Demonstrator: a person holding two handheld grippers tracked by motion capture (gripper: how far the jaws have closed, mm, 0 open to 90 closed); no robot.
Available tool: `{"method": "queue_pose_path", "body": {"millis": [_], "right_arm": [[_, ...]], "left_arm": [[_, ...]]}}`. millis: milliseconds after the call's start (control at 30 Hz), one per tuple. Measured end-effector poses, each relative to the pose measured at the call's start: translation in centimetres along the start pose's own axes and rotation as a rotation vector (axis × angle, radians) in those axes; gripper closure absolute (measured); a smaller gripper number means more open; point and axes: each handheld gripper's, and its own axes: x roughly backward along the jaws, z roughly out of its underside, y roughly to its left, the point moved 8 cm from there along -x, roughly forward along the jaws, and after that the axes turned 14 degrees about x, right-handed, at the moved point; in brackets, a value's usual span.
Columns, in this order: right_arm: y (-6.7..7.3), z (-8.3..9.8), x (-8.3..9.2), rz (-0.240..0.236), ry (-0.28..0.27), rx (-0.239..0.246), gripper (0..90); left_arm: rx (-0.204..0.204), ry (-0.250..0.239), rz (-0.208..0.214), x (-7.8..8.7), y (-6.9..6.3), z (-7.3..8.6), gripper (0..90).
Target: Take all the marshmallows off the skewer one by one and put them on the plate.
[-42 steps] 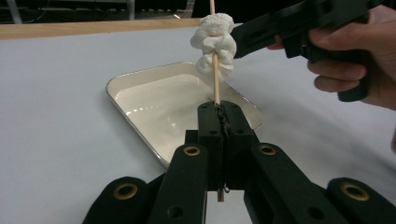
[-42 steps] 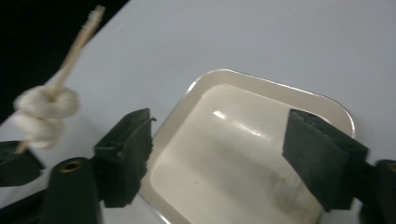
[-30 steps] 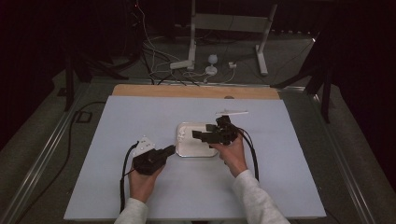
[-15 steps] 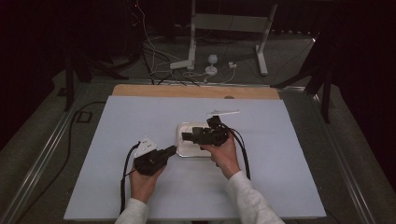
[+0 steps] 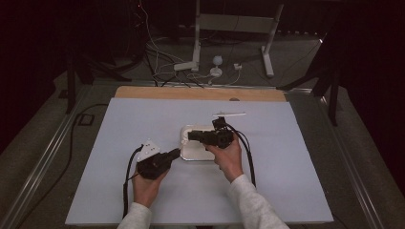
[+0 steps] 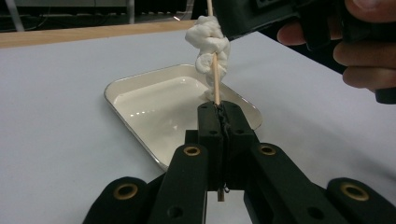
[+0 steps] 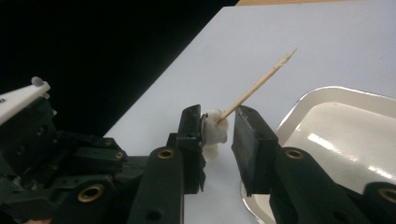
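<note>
My left gripper (image 6: 219, 109) is shut on the lower end of a thin wooden skewer (image 6: 215, 79), which stands up from its tips. A white doughy lump (image 6: 210, 42) is stuck on the skewer. In the high view the left gripper (image 5: 177, 152) points at the near left corner of a white tray (image 5: 196, 151), and my right gripper (image 5: 191, 136) reaches leftward over the tray. The right gripper (image 7: 217, 126) has the white lump (image 7: 215, 133) between its jaws, which have just been closing. One pad touches the lump and a narrow gap shows at the other. The skewer's pointed end (image 7: 259, 81) sticks out past them.
The tray lies mid-table on a pale sheet. A thin white stick (image 5: 229, 114) lies behind it. A wooden board edge (image 5: 200, 93) runs along the table's back. Cables and a stand's feet (image 5: 217, 62) lie on the floor beyond.
The right gripper has shifted left across the tray toward the left gripper's tip, and its jaws have narrowed around the lump. The left hand has stayed put.
</note>
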Motion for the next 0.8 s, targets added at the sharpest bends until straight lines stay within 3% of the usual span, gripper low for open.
{"method": "queue_pose_path", "body": {"millis": [433, 533, 667, 800], "right_arm": [[0.6, 0.3, -0.6, -0.112, 0.025, -0.095, 74.4], [0.5, 0.2, -0.4, -0.109, 0.013, -0.092, 76.6], [0.4, -0.5, 0.1, -0.080, -0.042, -0.084, 79.1], [0.4, -0.7, 0.2, -0.052, -0.053, -0.061, 79.5]], "left_arm": [[-0.030, -0.004, 0.025, -0.1, -0.6, 0.1, 89.8], [-0.030, -0.008, 0.033, -0.1, -0.7, 0.1, 90.0], [-0.035, -0.017, 0.036, 0.0, -0.9, -0.2, 90.0], [-0.040, -0.014, 0.036, 0.1, -0.8, -0.2, 90.0]]}}
